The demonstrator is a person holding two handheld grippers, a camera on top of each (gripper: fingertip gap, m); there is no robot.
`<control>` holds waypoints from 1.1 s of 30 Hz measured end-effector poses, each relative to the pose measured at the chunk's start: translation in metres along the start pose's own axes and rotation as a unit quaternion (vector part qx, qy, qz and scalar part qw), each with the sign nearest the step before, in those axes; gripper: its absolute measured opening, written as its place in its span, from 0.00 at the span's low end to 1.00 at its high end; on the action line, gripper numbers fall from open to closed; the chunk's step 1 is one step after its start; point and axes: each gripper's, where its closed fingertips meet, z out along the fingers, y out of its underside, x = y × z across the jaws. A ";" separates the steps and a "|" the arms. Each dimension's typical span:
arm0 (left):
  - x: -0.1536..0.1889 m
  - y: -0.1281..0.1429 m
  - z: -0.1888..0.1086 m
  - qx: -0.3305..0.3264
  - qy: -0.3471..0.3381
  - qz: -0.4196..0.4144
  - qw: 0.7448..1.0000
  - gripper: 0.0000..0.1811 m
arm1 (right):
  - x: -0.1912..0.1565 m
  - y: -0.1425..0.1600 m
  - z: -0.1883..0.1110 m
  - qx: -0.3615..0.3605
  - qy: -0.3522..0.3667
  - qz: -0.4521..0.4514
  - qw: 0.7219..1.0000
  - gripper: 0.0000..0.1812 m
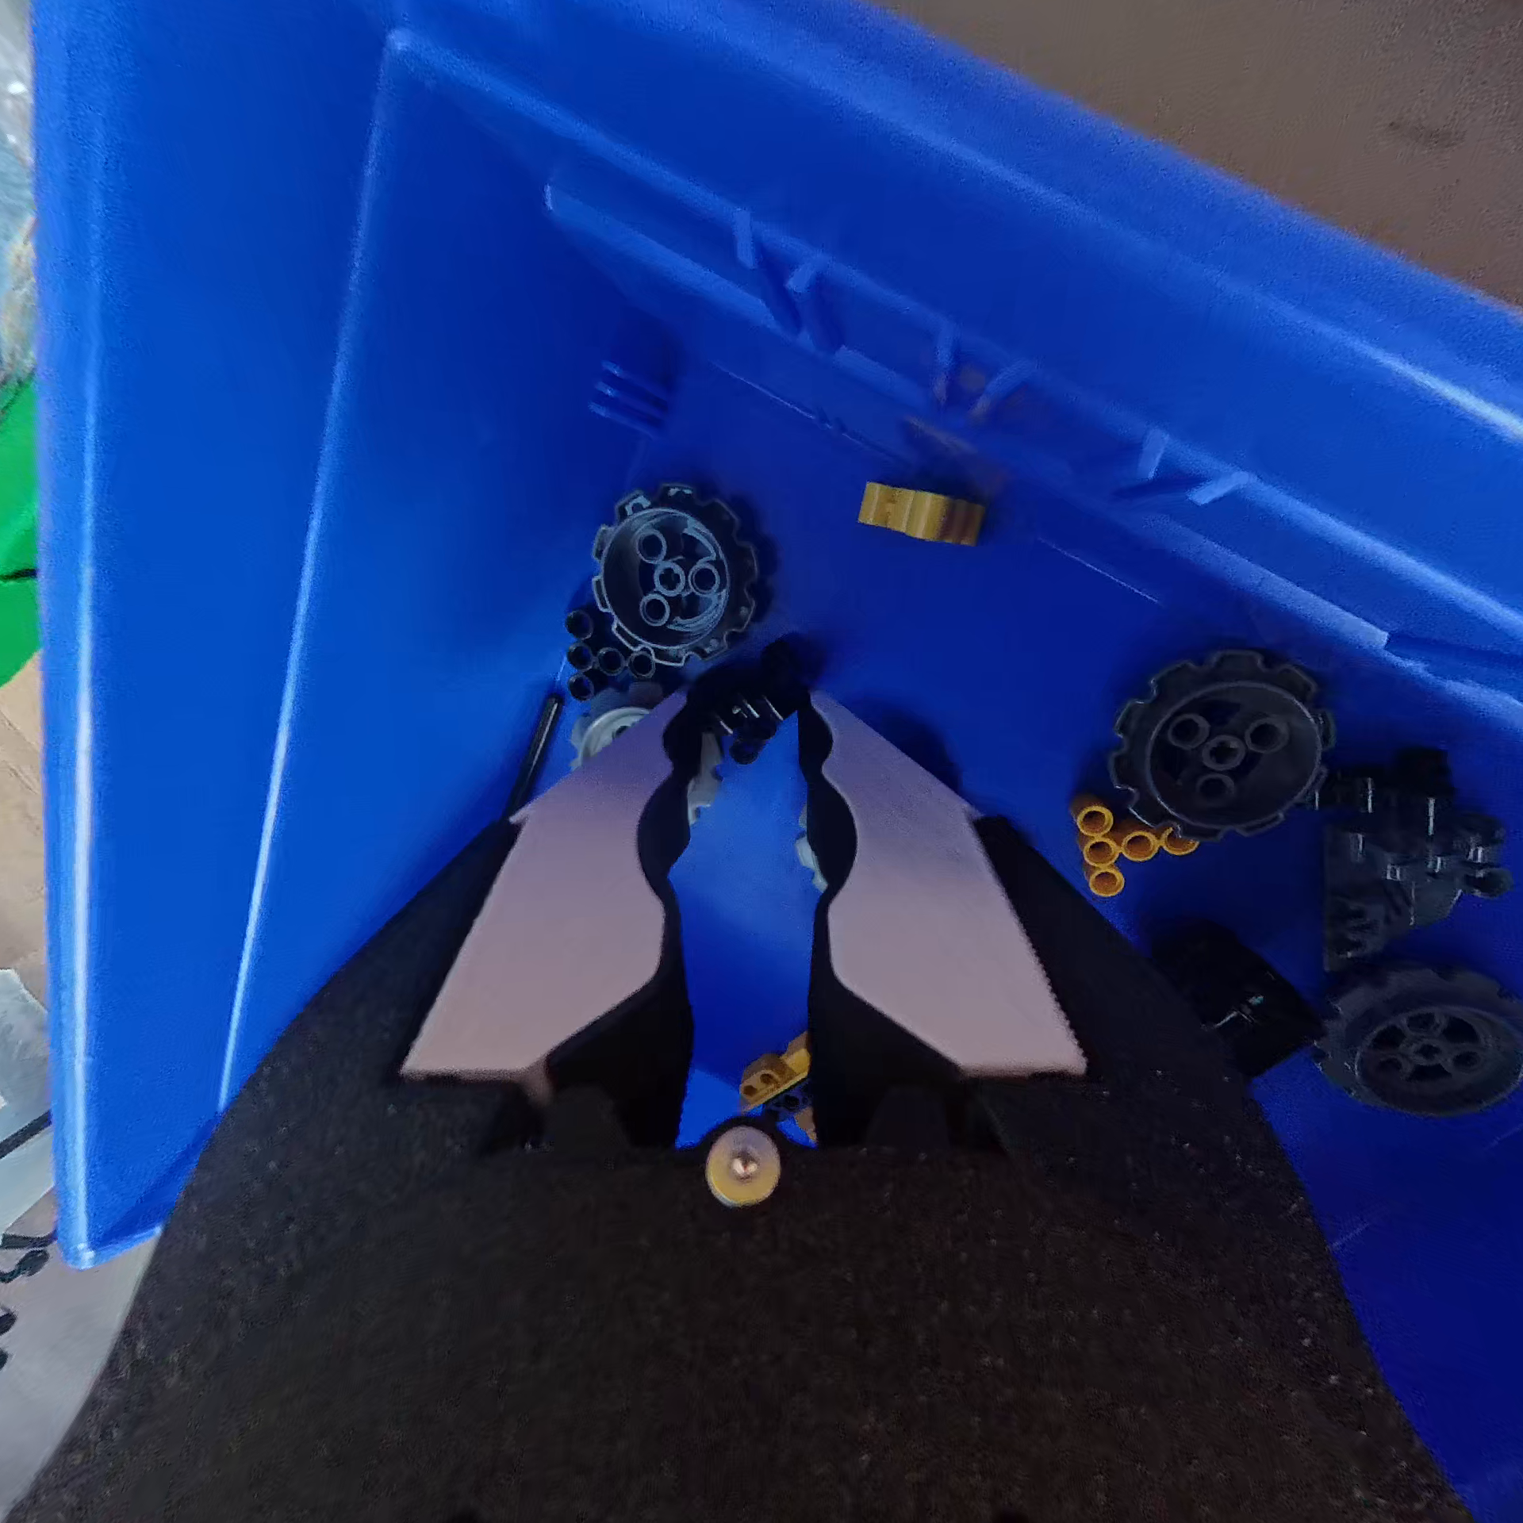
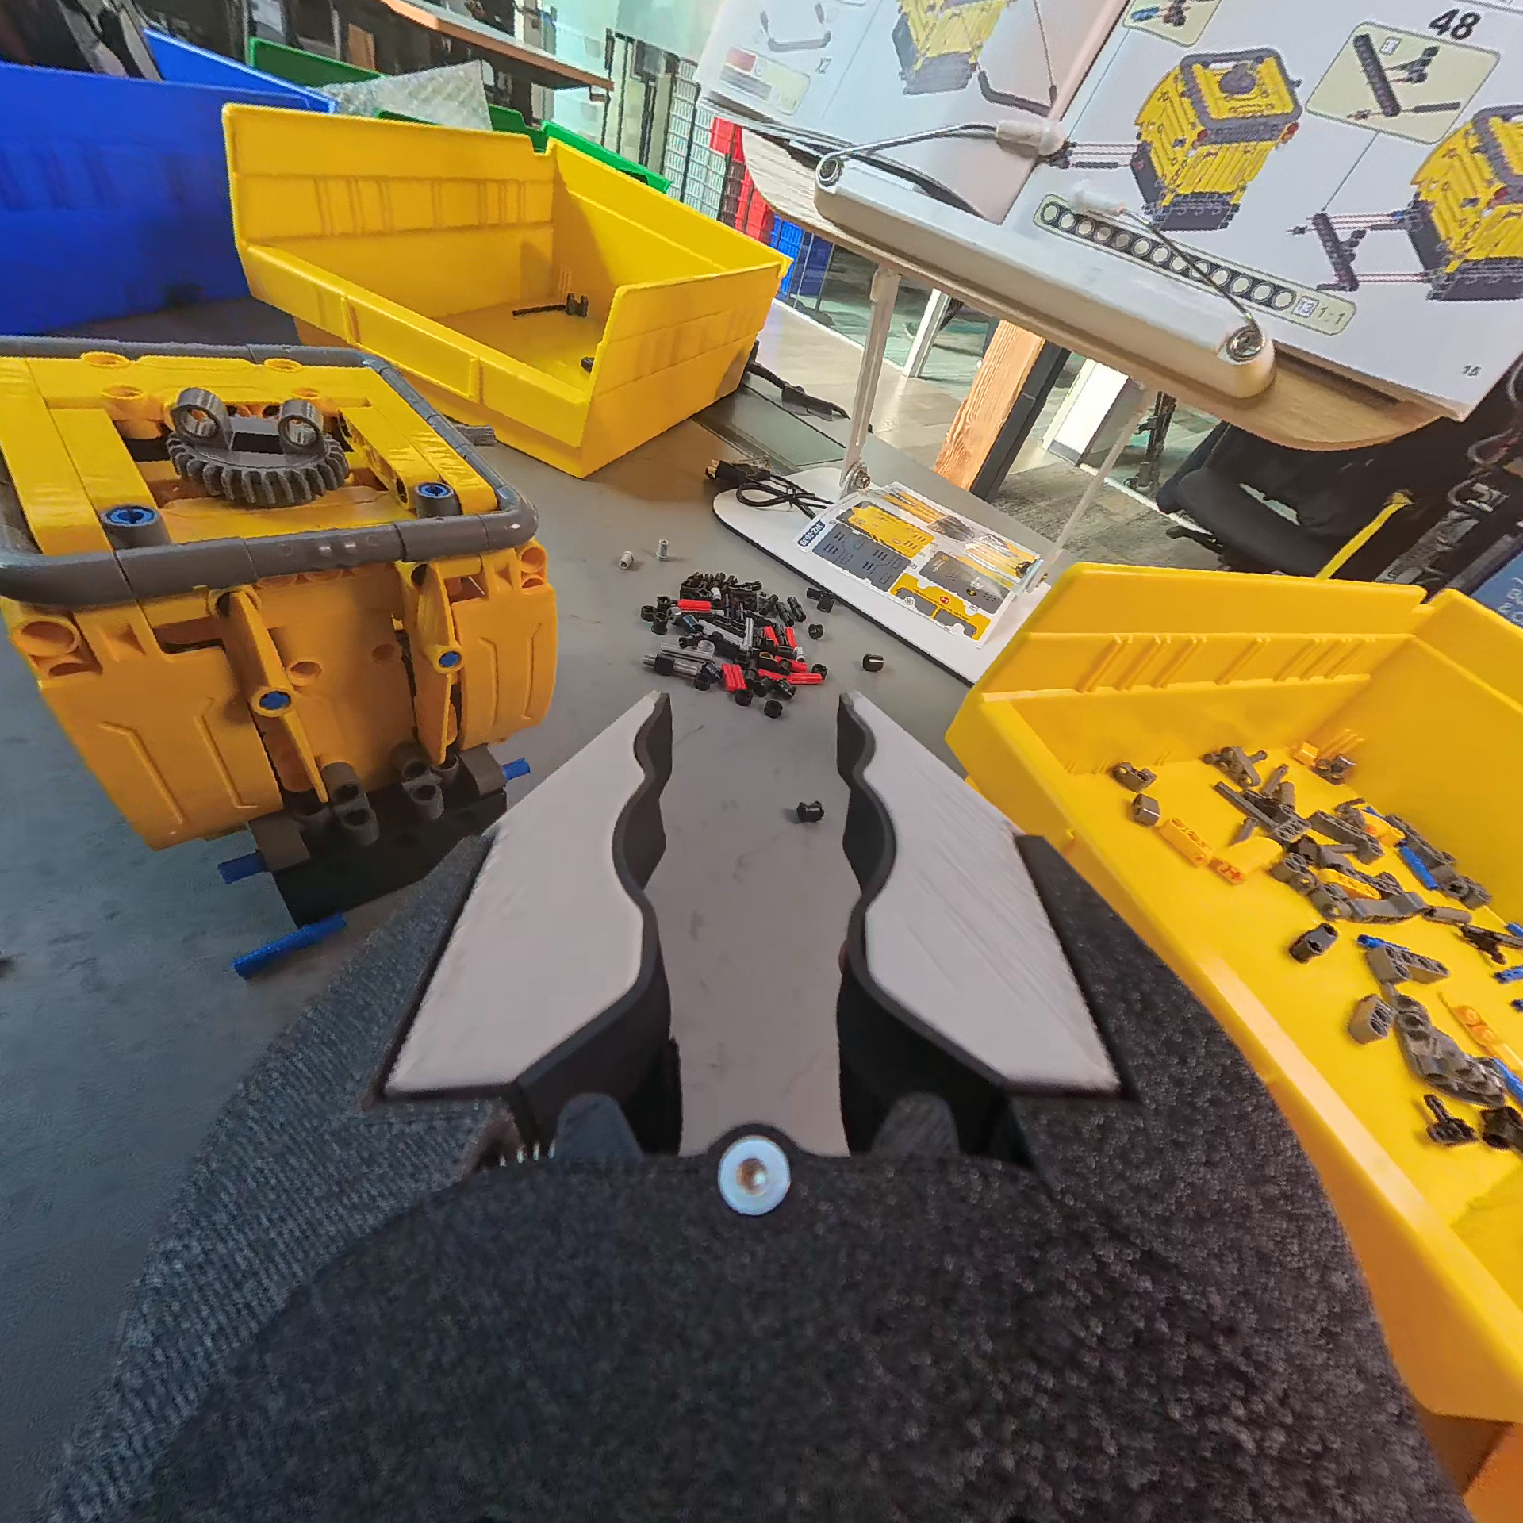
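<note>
My left gripper (image 1: 746,709) reaches down into a blue bin (image 1: 461,428). Its fingertips are closed on a small black connector part (image 1: 742,710) near the bin's corner. A black toothed wheel (image 1: 674,577) lies just beyond the tips, and a grey gear (image 1: 606,729) lies partly hidden under the left finger. My right gripper (image 2: 752,700) is open and empty, low over the grey table (image 2: 124,989). A loose black pin (image 2: 810,812) lies on the table between its fingers. A pile of small black and red pins (image 2: 733,634) lies just ahead.
The blue bin also holds a second toothed wheel (image 1: 1218,746), a yellow connector (image 1: 1108,845), a gold block (image 1: 921,513), and black parts (image 1: 1401,857). A yellow brick-built model (image 2: 247,593) stands left. Yellow bins stand behind (image 2: 511,272) and right (image 2: 1236,824). An instruction booklet stand (image 2: 1154,165) overhangs. Some 60 centimeters of space lies between my two pairs of fingers.
</note>
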 end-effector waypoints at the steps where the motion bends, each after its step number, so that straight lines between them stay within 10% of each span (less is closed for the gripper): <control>1: -0.001 0.000 -0.001 0.001 -0.005 0.005 1.000 0.12 | 0.000 0.000 0.001 -0.001 0.000 -0.001 1.000 0.22; 8: 0.017 -0.040 -0.077 0.194 0.084 -0.051 0.976 0.11 | -0.002 -0.003 -0.001 0.008 -0.002 -0.012 1.000 0.21; 16: 0.122 -0.104 -0.269 0.498 0.403 -0.068 0.765 0.11 | -0.006 -0.018 -0.008 0.040 -0.008 -0.012 0.999 0.20; 28: 0.374 -0.155 -0.276 0.406 0.696 -0.064 0.589 0.11 | -0.077 -0.111 -0.035 0.157 -0.104 -0.161 0.969 0.16; 33: 0.448 -0.161 -0.267 0.332 0.759 -0.052 0.558 0.12 | -0.104 -0.140 -0.038 0.188 -0.114 -0.236 0.947 0.16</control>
